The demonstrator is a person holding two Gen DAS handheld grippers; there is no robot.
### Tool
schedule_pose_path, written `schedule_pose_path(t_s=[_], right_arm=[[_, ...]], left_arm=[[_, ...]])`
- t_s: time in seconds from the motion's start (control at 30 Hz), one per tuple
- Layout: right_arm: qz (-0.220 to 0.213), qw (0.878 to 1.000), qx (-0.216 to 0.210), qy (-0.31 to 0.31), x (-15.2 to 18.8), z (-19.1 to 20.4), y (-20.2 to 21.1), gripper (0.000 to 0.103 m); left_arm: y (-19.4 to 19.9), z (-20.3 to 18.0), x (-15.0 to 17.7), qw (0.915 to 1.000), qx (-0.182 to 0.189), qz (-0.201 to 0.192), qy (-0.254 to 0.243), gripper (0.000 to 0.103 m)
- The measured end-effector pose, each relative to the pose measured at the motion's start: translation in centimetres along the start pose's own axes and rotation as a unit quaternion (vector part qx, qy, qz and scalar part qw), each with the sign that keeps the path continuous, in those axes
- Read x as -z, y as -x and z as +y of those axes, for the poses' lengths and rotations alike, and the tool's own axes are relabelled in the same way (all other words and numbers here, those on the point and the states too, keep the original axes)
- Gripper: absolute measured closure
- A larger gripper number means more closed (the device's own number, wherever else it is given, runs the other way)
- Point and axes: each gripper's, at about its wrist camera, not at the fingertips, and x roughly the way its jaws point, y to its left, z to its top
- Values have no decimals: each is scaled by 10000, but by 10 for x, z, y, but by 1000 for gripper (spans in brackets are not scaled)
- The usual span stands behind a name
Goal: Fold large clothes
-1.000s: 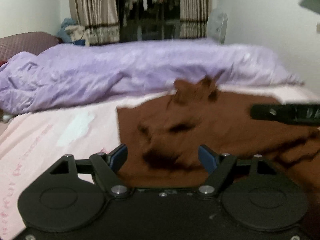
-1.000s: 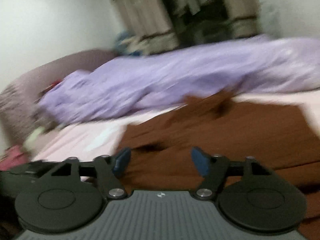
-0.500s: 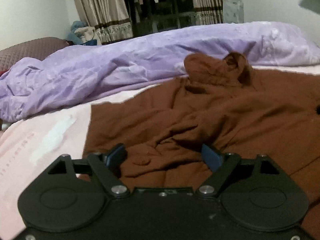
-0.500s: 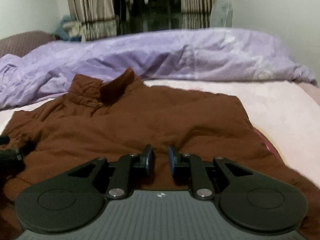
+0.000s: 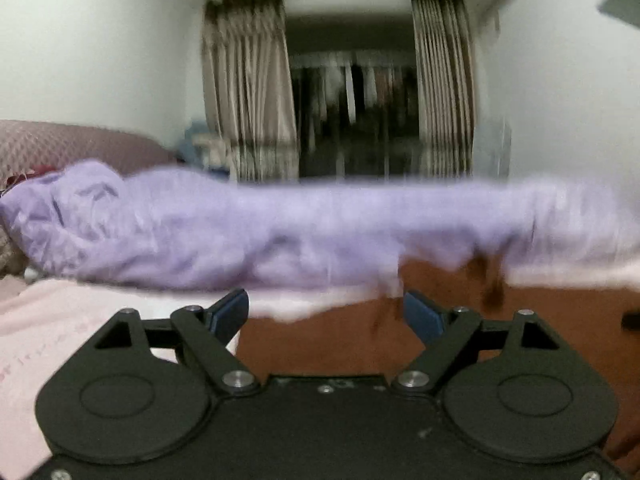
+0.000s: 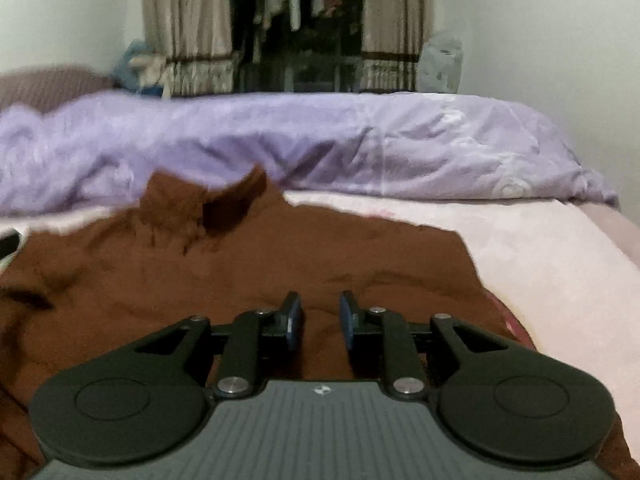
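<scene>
A large brown shirt [image 6: 280,256] lies spread on the pink bed sheet [image 6: 540,252], its collar [image 6: 208,200] raised toward the far side. It also shows in the blurred left wrist view [image 5: 540,320]. My left gripper [image 5: 326,314] is open wide and empty, low over the shirt's left edge. My right gripper [image 6: 320,318] is over the shirt's near middle. Its jaws stand a narrow gap apart, with brown cloth seen in the gap; I cannot tell whether they pinch it.
A rumpled purple duvet [image 6: 320,144] lies along the far side of the bed. Behind it are curtains [image 6: 188,36] and a dark closet with hanging clothes. A maroon headboard [image 5: 68,144] is at the far left. White walls on both sides.
The left gripper has tilted up and moved left, so the shirt now fills less of its view. The right gripper's jaws stand slightly wider apart than half a second ago.
</scene>
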Motion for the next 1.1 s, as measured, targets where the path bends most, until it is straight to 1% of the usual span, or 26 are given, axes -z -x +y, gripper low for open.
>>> schedule_pose_path(t_s=[0.03,0.07,0.1,0.13,0.2,0.27,0.3,0.33,0.37,0.4,0.47,0.57,0.6,0.63,0.67,0.7,0.73,0.77,0.8,0.87,0.9,0.93,0.97,1.03,1.07,1.1], right_arm=[[-91,9997,24,-244,-3,-10,1,77],[-117,9988,95,-458,-4,-19,1,77],[-70,9976,201,-662,-5,-30,-1,77],[-4,9967,289,-757,-4,-38,-4,77],[160,9945,616,-832,0,-54,-14,77],[396,9911,838,-956,5,-66,-25,77],[543,9888,788,-1148,9,-73,-32,77],[564,9879,717,-1257,11,-77,-34,77],[544,9880,700,-1268,11,-78,-34,77],[545,9884,721,-1222,10,-77,-33,77],[547,9896,806,-1063,10,-72,-34,77],[498,9902,848,-988,11,-67,-33,77],[446,9902,826,-1033,11,-67,-30,77],[381,9902,804,-1077,9,-68,-27,77],[306,9905,750,-1113,7,-69,-23,77],[193,9918,629,-1098,3,-67,-20,77],[70,9932,506,-1049,1,-65,-15,77],[-115,9945,357,-976,-1,-60,-9,77],[-220,9953,265,-902,-3,-54,-4,77],[-350,9968,45,-720,-5,-40,3,77],[-394,9973,-98,-605,-5,-32,5,77],[-361,9978,-183,-519,-5,-25,5,77],[-258,9984,-223,-446,-5,-19,2,77],[250,9986,-170,-437,0,-14,-19,77],[493,9975,-135,-493,3,-15,-30,77],[511,9972,-148,-523,6,-17,-35,77]], left_arm=[[-1,5,-2,9999,63,31,89,16],[-5,11,-2,9996,111,174,187,16],[-11,16,1,9990,71,370,256,16],[-17,20,6,9981,-54,522,328,16],[-31,24,15,9957,-262,833,326,16],[-46,27,23,9915,-273,1220,372,16],[-53,28,26,9885,-288,1435,384,16],[-60,29,29,9849,-317,1658,376,14],[-66,31,32,9811,-301,1870,399,14],[-70,33,34,9788,-244,1981,467,14],[-68,38,35,9787,-236,1943,615,13],[-65,40,34,9802,-278,1844,663,13],[-62,37,31,9823,-360,1708,676,13],[-56,34,27,9847,-544,1510,671,16],[-45,31,19,9866,-827,1253,633,16],[-34,26,12,9887,-969,991,565,16],[-22,21,4,9916,-975,709,472,16],[-12,13,-5,9948,-836,461,352,16],[-6,5,-12,9970,-642,354,261,16],[0,-15,-23,9994,-44,347,87,15],[-1,-25,-25,9990,210,392,1,15],[-4,-36,-24,9984,385,414,-95,15],[-8,-46,-21,9975,471,481,-212,15],[-23,-67,-8,9942,463,831,-510,15],[-32,-75,1,9922,463,934,-678,15],[-43,-84,9,9905,416,991,-854,15]])
